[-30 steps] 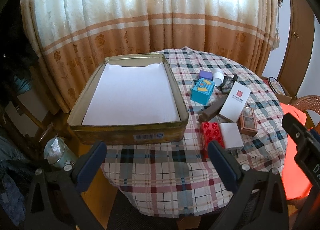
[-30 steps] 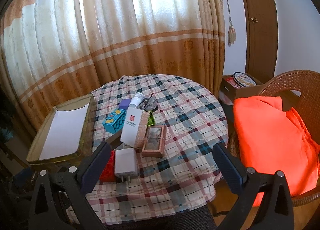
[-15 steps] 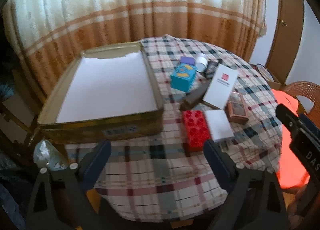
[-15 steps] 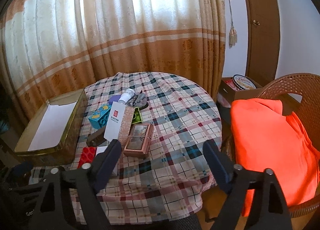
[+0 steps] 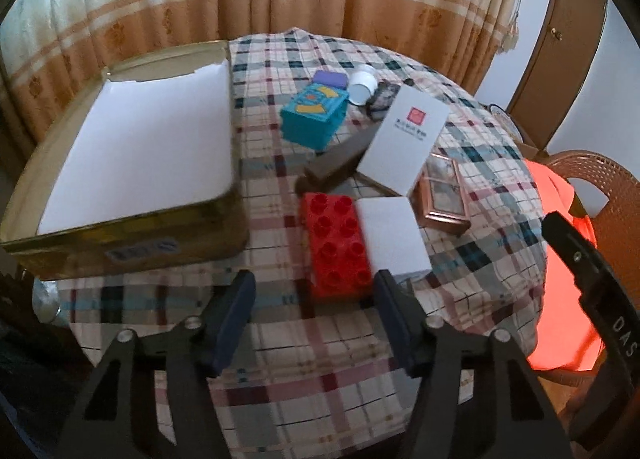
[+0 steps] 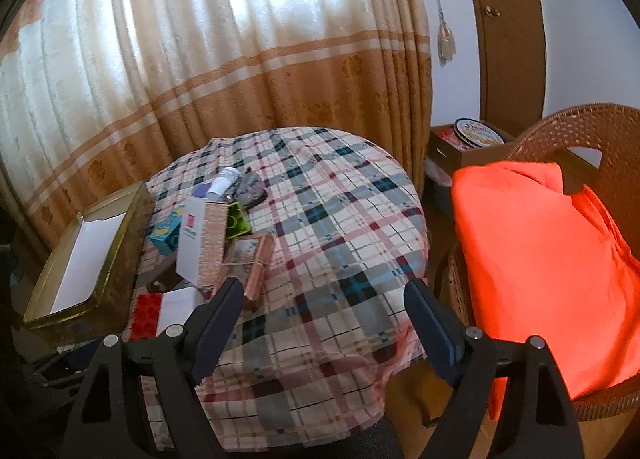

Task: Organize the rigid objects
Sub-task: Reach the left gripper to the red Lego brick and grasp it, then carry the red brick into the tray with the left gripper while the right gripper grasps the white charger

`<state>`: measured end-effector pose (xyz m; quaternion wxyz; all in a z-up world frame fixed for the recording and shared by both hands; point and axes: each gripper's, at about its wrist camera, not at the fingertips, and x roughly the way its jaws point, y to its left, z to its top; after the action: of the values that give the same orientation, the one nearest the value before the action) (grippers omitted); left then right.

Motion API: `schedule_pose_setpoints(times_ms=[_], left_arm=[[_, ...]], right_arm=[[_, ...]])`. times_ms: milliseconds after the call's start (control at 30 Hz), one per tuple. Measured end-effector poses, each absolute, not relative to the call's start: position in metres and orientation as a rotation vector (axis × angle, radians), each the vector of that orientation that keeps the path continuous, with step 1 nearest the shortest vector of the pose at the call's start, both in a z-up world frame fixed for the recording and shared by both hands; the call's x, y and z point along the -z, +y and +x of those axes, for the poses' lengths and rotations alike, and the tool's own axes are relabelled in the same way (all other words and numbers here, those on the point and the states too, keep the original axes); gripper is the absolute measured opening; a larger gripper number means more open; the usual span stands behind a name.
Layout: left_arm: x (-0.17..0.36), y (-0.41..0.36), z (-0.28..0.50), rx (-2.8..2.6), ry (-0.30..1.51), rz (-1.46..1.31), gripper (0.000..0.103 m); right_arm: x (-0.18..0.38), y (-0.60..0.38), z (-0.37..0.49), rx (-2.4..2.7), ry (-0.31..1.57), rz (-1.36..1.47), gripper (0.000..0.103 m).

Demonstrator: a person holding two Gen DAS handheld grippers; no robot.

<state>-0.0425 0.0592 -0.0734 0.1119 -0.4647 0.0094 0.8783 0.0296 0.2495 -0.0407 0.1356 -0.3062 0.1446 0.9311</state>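
A gold tray lined with white paper [image 5: 128, 247] [image 6: 120, 259] sits at the table's left. Beside it lie a red studded brick [image 5: 336, 243], a white block [image 5: 392, 235], a tall white box with a red logo [image 5: 404, 143] [image 6: 192, 239], a teal box [image 5: 314, 119], a copper framed box [image 5: 444, 195] [image 6: 250, 259], a dark brown bar [image 5: 340, 163], a purple block [image 5: 330, 79] and a white cup [image 5: 362, 85]. My left gripper [image 5: 314, 291] is open, just short of the red brick. My right gripper [image 6: 324, 299] is open over the table's near right part.
The round table has a plaid cloth [image 6: 340, 219]. A wicker chair with an orange cushion [image 6: 540, 259] stands at the right. Curtains hang behind. A cardboard box with a round tin [image 6: 476, 135] sits on the floor by a wooden door.
My left gripper has moved forward and right towards the red brick and white block. My right gripper has shifted right, so the objects now lie at its left.
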Motion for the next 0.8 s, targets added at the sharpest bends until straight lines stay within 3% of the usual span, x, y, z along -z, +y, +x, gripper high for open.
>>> schedule_pose_setpoints(times_ms=[333, 400, 467, 633, 800], left_arm=[[0.086, 0.066, -0.066, -2.597, 0.029, -1.428, 0.057], [0.086, 0.067, -0.065, -2.615, 0.059, -1.413, 0.050], [0.085, 0.066, -0.065, -2.612, 0.077, -1.395, 0.031], [0.082, 0.054, -0.065, -2.550, -0.003, -1.376, 0.031], [0.050, 0.050, -0.046, -2.586, 0.067, -1.193, 0.031]], right_arm=[[0.046, 0.258, 0.027, -2.697, 0.448, -0.908, 0.084], [0.046, 0.258, 0.026, -2.700, 0.451, -0.914, 0.084], [0.047, 0.258, 0.025, -2.700, 0.451, -0.923, 0.084], [0.049, 0.256, 0.021, -2.705, 0.456, -0.941, 0.084], [0.045, 0.246, 0.016, -2.729, 0.433, -0.948, 0.084]])
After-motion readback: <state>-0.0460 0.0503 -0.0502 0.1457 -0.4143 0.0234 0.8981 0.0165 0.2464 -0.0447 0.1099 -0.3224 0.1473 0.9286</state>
